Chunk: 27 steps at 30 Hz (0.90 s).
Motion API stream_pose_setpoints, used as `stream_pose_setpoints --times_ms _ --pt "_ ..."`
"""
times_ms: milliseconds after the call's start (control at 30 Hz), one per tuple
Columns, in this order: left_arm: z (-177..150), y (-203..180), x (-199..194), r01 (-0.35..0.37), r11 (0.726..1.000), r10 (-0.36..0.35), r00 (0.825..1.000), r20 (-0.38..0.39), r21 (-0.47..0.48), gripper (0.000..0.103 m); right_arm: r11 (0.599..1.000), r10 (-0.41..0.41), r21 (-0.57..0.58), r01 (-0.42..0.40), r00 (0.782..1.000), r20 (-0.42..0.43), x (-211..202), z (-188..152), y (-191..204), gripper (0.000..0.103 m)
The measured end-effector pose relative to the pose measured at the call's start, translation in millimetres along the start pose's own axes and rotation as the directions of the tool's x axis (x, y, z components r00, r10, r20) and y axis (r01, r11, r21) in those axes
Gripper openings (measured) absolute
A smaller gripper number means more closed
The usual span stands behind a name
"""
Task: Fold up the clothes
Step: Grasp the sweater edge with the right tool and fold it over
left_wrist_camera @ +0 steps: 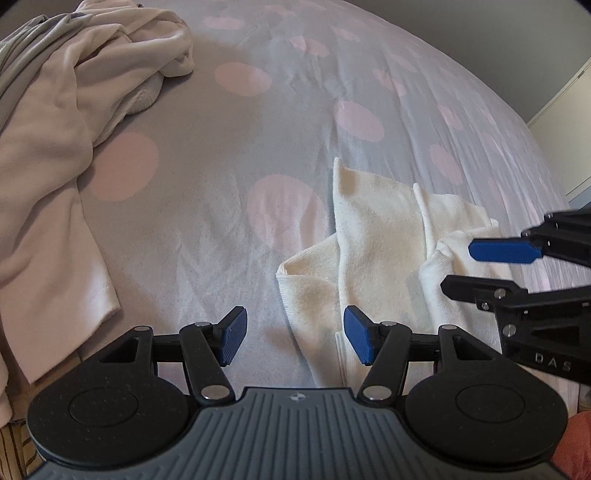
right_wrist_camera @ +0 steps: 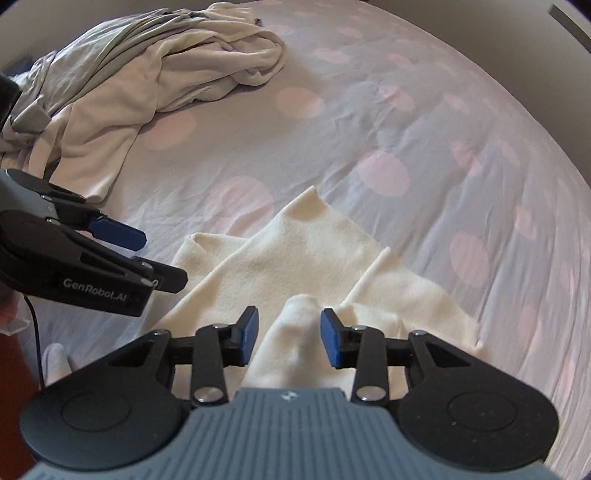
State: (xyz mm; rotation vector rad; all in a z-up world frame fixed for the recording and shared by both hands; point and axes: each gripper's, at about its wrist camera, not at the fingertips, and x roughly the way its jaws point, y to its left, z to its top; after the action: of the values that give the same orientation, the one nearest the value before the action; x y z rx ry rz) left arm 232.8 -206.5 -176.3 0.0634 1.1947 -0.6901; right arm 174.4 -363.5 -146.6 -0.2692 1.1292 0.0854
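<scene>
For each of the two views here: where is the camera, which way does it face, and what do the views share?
Left wrist: sits on the left gripper, facing steeply down at the cream garment on the dotted bedsheet; the right gripper enters at right.
Right wrist: sits on the right gripper, above a raised fold of that garment; the left gripper enters at left.
Shared: garment, sheet, the crumpled clothes pile.

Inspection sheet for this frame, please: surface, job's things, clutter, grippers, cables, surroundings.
Surface: bed sheet, grey with pink dots, creased.
Job's things: cream garment partly folded near the grippers; unfolded clothes pile at the far left.
Clutter: nothing seen.
Grippers: left gripper open, jaws empty above sheet and garment edge; right gripper open, a raised cream fold between the jaws, pads not pressing it.
Cables: thin dark cable below the left gripper.
Surroundings: pale wall beyond the bed.
</scene>
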Motion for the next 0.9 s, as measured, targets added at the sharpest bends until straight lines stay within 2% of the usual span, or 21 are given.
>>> stream_pose_setpoints --times_ms 67,167,267,400,667,767,867,900 --pt "1.0 -0.2 1.2 0.007 1.0 -0.007 1.0 -0.001 0.003 0.056 0.984 0.022 -0.175 -0.029 0.999 -0.046 2.6 8.9 -1.5 0.04" --pt "3.5 -0.5 3.0 0.008 1.0 -0.008 1.0 -0.003 0.008 0.056 0.907 0.036 -0.411 -0.085 0.992 -0.125 7.4 19.4 -2.2 0.04" --pt "6.0 1.2 5.3 0.011 1.0 -0.011 1.0 -0.007 0.004 0.056 0.789 0.01 -0.598 -0.139 0.977 -0.213 18.6 22.8 2.4 0.04" --pt "6.6 7.7 9.9 0.017 1.0 -0.017 1.0 -0.023 -0.019 0.056 0.592 -0.059 -0.778 -0.209 0.952 -0.3 39.4 20.5 11.5 0.04" --pt "10.4 18.8 18.1 0.056 0.997 -0.058 0.998 -0.026 -0.053 0.056 0.213 -0.131 -0.911 -0.354 0.913 -0.385 68.4 6.2 24.3 0.04" --pt "11.6 22.0 20.5 0.07 0.996 -0.072 0.997 -0.024 -0.062 0.056 0.095 -0.124 -0.911 -0.402 0.903 -0.411 73.8 -2.4 24.4 0.04" --pt "13.0 24.5 21.5 0.084 0.994 -0.086 0.996 -0.018 -0.073 0.056 -0.024 -0.123 -0.911 -0.411 0.906 -0.405 79.1 -13.7 21.5 0.042" --pt "13.3 25.3 21.8 0.088 0.993 -0.089 0.996 -0.016 -0.075 0.056 -0.042 -0.123 -0.911 -0.41 0.907 -0.403 80.2 -16.3 20.9 0.043"
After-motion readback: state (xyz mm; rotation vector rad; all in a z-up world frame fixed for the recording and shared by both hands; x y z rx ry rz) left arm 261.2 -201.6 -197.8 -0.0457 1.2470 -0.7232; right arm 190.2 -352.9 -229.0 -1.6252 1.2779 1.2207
